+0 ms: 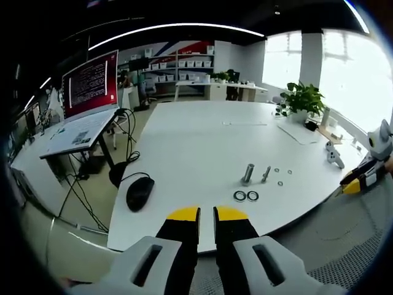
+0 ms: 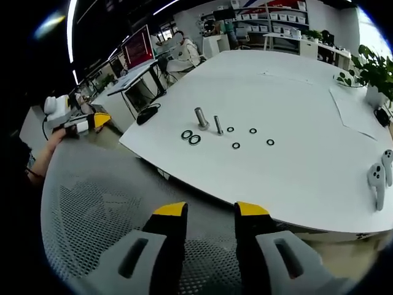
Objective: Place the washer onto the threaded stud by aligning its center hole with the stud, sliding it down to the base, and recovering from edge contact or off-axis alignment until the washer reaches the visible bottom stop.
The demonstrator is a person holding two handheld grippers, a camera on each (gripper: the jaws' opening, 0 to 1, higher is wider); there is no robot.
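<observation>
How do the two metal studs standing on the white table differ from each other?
The thick stud is wider and looks taller than the thin stud. The thick stud stands nearer the two large washers; the thin stud stands nearer the small washers. Both are grey metal, upright on the table, with no washer on them.

Open-plan lab office: bin-lined shelves point(image 1: 184, 64), monitor point(image 1: 91, 83), white table point(image 1: 196, 141).

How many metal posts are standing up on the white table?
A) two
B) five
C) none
A: two upright pieces stand side by side, a thick stud and a thinner stud, on the white table, with two large washers lying flat beside them; the left gripper view shows the same pair.
</observation>
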